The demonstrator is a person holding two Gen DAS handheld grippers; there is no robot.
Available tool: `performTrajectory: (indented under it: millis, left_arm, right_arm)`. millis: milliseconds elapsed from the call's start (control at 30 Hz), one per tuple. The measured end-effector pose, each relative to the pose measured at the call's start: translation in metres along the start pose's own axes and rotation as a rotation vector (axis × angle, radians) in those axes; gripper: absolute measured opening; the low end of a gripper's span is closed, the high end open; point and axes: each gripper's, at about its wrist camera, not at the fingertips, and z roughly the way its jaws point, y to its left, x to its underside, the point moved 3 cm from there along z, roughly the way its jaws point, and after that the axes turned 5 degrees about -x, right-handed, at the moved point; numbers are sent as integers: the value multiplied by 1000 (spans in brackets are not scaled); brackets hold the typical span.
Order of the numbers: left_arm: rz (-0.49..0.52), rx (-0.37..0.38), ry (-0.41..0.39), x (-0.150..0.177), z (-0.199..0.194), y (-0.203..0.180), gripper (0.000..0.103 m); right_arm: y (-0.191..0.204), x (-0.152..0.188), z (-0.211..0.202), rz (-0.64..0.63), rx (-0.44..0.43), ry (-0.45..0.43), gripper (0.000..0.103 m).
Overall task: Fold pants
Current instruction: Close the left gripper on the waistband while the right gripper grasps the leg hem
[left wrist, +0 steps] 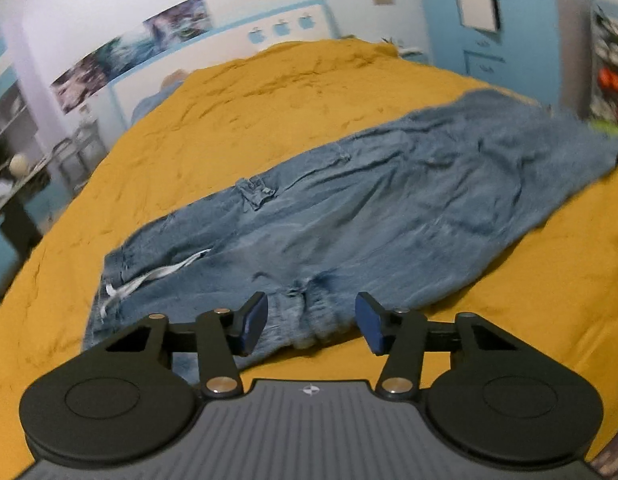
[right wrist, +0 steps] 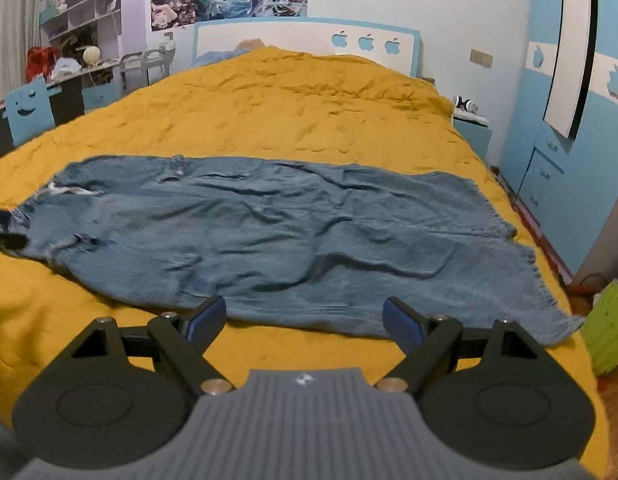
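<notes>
Blue denim pants (left wrist: 349, 216) lie spread lengthwise across a yellow bedspread (left wrist: 249, 112), waist with a white drawstring (left wrist: 149, 276) at the left, frayed leg hems at the right. My left gripper (left wrist: 311, 322) is open, its fingers either side of the bunched waistband at the near edge, nothing held. In the right wrist view the pants (right wrist: 289, 232) lie flat across the bedspread (right wrist: 289, 108). My right gripper (right wrist: 305, 320) is open and empty, just above the near edge of the leg, left of the frayed hem (right wrist: 549, 304).
A white and blue headboard (right wrist: 305, 44) is at the far end of the bed. A blue wardrobe (right wrist: 569, 160) and a nightstand (right wrist: 473, 128) stand on the right, a green bin (right wrist: 609, 332) on the floor. A desk and shelves (right wrist: 69, 60) stand on the left.
</notes>
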Motion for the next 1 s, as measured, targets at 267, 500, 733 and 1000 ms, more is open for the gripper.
performTrajectory:
  millis: [267,500,733,1000]
  left_arm:
    - [224,-46,71,38,43,43,61]
    - [360,-115,206,64,92,64,61]
    - [399,-182,244,75,114,61,59]
    - [229,-197,218,60,108,64,14]
  right_arm:
    - [-75,14,28,-103,79,64,58]
    - [-123,23,56,-125,106,136,55]
    - [-149,31,80,-232,130,206,55]
    - [-158,53,93,-526,156,298,55]
